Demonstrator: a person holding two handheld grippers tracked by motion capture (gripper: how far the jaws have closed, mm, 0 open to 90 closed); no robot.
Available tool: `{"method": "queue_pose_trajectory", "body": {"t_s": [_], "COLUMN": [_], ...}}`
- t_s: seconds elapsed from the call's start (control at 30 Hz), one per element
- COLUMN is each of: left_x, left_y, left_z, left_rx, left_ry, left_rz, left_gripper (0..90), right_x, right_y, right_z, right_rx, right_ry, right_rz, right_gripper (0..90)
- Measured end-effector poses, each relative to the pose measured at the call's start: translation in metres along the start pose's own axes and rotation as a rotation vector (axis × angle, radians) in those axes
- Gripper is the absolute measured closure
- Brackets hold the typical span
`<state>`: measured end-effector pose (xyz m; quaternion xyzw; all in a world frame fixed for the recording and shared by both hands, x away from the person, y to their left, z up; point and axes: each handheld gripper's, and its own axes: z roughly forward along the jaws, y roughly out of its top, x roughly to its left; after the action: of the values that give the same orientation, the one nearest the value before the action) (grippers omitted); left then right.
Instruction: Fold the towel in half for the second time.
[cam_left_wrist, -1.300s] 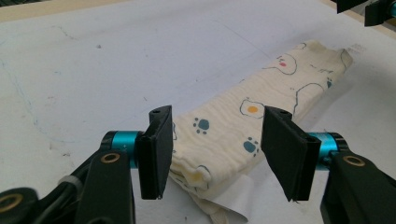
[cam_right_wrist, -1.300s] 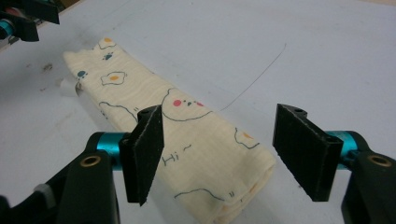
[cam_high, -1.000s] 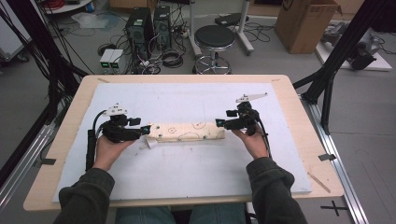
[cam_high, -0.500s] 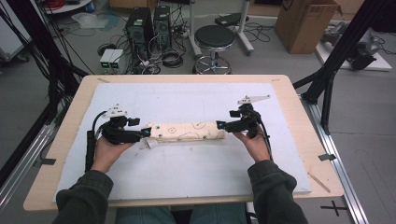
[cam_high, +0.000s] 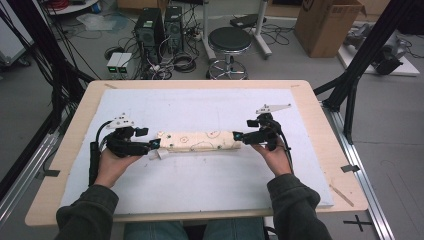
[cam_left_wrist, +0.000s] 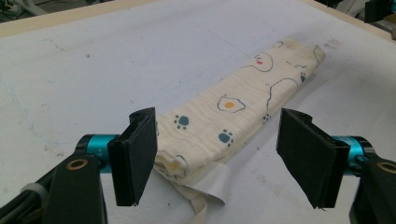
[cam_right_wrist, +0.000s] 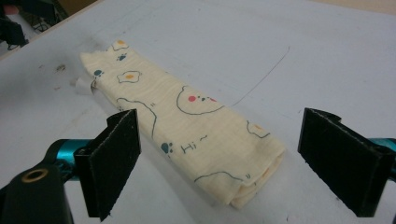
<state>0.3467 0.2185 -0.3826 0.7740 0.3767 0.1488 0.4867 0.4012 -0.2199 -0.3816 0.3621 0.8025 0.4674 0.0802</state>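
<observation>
Folded cloth (cam_high: 200, 141) lying flat mid-table on the white sheet (cam_high: 200, 185), tag at its left end. Left gripper (cam_left_wrist: 219, 161) spread wide around that end, gripping nothing. Right gripper (cam_right_wrist: 217, 163) likewise released, straddling the opposite end.

cloth (cam_left_wrist: 233, 116): cream, your fried eggs, teal paws, bear outlines (red dots) | claws: black, teal hubs | table (cam_high: 320, 107): pale wood, white sheet

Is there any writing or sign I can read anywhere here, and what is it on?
"Hi ~" stands on the folded cream cloth, beside its printed bear outlines.
White tag at the cloth's other end: no print that can be read.
Cardboard box on the floor: a dark mark, too blurred to read.
</observation>
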Motion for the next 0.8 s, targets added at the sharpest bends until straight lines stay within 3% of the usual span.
{"method": "queue_pose_trajectory", "body": {"t_s": [0.8], "left_x": [-0.008], "left_y": [-0.015], "left_z": [-0.018], "left_rx": [-0.011], "left_ry": [0.008], "left_rz": [0.013], "left_gripper": [28.8], "right_x": [0.014], "right_y": [-0.01], "right_z": [-0.013], "right_rx": [-0.01], "right_ry": [0.005], "right_rz": [-0.027], "right_gripper": [12.4]}}
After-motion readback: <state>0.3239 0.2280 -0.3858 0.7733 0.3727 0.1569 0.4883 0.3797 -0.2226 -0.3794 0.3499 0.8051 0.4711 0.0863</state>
